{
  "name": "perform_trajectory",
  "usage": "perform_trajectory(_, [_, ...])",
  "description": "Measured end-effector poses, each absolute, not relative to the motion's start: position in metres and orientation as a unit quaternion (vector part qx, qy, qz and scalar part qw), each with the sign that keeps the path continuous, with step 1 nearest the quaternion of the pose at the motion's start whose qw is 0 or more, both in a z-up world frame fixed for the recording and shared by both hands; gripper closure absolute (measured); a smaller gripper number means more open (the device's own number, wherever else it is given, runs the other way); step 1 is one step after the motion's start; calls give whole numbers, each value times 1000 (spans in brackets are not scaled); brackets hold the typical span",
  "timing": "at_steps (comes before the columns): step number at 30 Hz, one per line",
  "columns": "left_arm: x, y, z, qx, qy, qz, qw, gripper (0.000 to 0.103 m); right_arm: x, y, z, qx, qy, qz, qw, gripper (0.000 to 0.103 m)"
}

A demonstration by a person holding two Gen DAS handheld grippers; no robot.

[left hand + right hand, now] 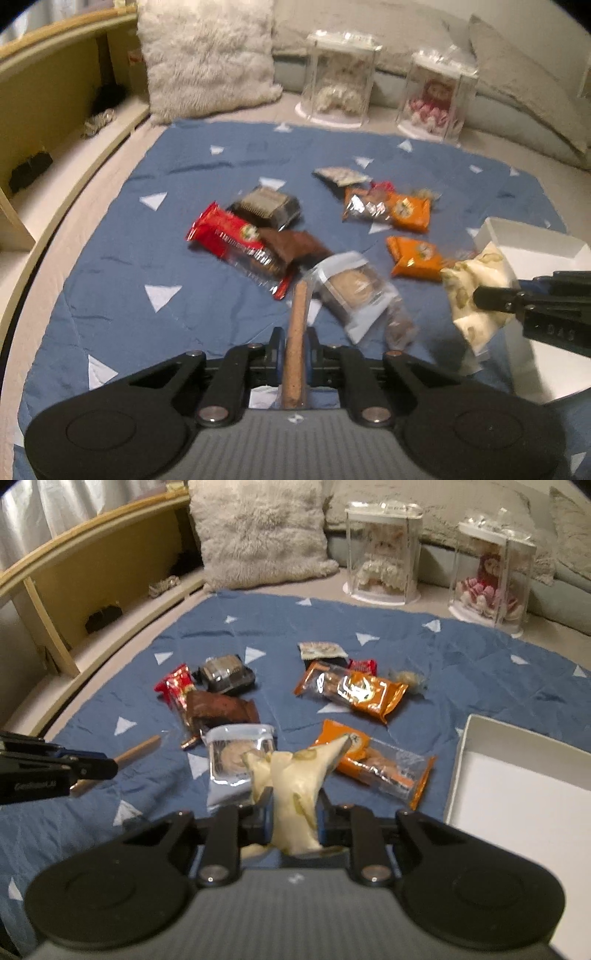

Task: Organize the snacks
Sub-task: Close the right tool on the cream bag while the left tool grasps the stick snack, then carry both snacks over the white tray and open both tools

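Clamped between the jaws of the left gripper (293,345) is a thin brown snack stick (295,332), held near its lower end and pointing up and away over the blue cloth (110,288). It looks light, rigid and probably brittle, so a hold nearer its middle would likely strain it less. The right gripper (293,808) is closed on a cream packet (295,794) with green spots, pinched around its middle so both ends bulge; it seems soft, puffy and light, and the film may be slippery.

Taking the white box (517,805) as landmark: the cream packet hangs just left of its near corner, an orange wrapper (373,764) lies beside the box's left wall, and a clear-topped biscuit pack (236,753), a brown pouch (218,709) and a red wrapper (177,686) lie farther left. The box looks empty.

Wrapper printing is too blurred to read; the left gripper's side bears lettering I cannot make out.
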State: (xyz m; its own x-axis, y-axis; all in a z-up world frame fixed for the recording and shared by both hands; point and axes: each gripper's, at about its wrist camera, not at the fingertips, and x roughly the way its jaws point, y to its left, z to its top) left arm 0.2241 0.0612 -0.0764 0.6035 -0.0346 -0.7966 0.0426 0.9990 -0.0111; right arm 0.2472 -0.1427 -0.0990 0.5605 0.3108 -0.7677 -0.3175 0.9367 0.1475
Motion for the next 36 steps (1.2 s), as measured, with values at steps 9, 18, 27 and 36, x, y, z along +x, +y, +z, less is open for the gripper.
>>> perform_trajectory(9, [210, 13, -44, -6, 401, -57, 914, 91, 223, -175, -75, 22, 402, 144, 904, 78])
perform_trajectory(18, [204, -63, -32, 2, 385, -121, 915, 91, 181, -235, -54, 50, 374, 81, 923, 78])
perform_trajectory(27, [200, -139, -34, 5, 385, -183, 904, 91, 145, -295, -49, 70, 366, 12, 928, 78])
perform_trajectory(36, [204, -202, -53, 3, 409, -225, 884, 91, 118, -350, -57, 81, 377, -38, 922, 78])
